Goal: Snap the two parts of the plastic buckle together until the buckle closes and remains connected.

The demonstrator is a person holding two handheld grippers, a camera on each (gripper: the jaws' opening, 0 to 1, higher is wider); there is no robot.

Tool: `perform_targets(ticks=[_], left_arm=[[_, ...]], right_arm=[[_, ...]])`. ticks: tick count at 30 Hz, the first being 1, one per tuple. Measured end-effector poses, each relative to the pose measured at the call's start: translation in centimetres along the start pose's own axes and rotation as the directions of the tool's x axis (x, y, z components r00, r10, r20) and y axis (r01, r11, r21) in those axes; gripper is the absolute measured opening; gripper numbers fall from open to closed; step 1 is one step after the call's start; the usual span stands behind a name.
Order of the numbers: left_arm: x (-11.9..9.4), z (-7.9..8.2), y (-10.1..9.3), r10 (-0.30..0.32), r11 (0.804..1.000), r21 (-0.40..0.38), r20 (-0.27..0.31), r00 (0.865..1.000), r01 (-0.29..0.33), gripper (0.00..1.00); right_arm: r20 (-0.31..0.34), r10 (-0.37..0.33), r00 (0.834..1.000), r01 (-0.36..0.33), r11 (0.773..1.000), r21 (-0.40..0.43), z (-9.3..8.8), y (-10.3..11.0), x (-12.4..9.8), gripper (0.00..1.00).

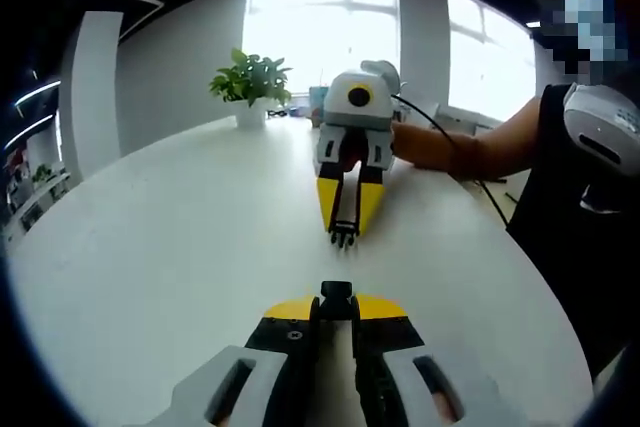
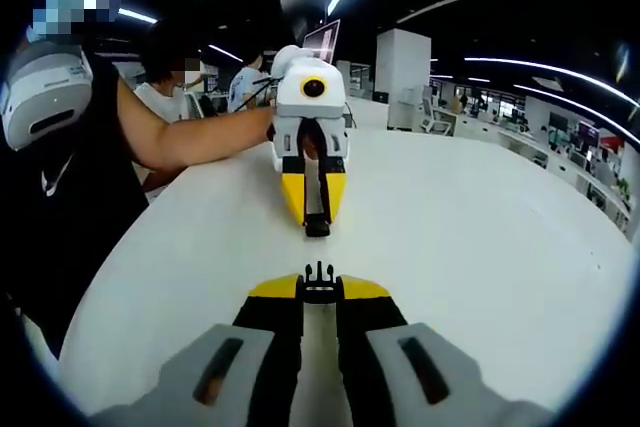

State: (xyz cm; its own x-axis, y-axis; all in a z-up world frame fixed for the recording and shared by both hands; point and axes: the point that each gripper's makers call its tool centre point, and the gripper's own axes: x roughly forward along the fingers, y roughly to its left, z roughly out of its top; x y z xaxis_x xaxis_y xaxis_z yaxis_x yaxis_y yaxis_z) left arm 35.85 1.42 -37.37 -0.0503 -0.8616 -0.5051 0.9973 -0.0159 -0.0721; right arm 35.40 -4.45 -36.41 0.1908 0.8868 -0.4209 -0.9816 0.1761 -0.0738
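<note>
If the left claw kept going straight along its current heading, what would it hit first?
Most likely the pronged black plastic buckle part held by the right claw, facing it across bare white table. The left claw grips the black socket part. Alignment looks close; depth unclear.

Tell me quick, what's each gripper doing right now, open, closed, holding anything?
Left gripper: closed on the socket half of the buckle.
Right gripper: closed on the pronged half of the buckle.
The two halves are apart, not yet snapped.
</note>
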Motion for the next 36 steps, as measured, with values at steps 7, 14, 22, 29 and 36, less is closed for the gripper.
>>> perform_targets(ticks=[7,14,22,29,36], left_arm=[[0.24,-0.09,-0.37,-0.014,1.000,-0.007,-0.008,1.000,0.014,0.11],[0.23,-0.14,-0.39,-0.017,1.000,-0.007,-0.007,1.000,0.017,0.11],[0.25,-0.15,-0.54,-0.020,1.000,-0.004,-0.011,1.000,0.020,0.11],[0.34,-0.20,-0.66,-0.022,1.000,-0.004,-0.015,1.000,0.022,0.11],[0.58,-0.19,-0.80,-0.027,1.000,-0.001,-0.018,0.999,0.027,0.11]], right_arm=[[-0.010,0.010,1.000,-0.010,1.000,0.013,-0.17,0.25,0.18,0.11],[-0.016,0.008,1.000,-0.007,1.000,0.017,-0.29,0.27,0.22,0.11],[-0.025,0.009,1.000,-0.008,1.000,0.011,-0.34,0.43,0.43,0.11],[-0.026,0.014,1.000,-0.014,1.000,0.016,-0.34,0.57,0.52,0.11],[-0.022,0.016,1.000,-0.016,1.000,0.012,-0.22,0.64,0.60,0.11]])
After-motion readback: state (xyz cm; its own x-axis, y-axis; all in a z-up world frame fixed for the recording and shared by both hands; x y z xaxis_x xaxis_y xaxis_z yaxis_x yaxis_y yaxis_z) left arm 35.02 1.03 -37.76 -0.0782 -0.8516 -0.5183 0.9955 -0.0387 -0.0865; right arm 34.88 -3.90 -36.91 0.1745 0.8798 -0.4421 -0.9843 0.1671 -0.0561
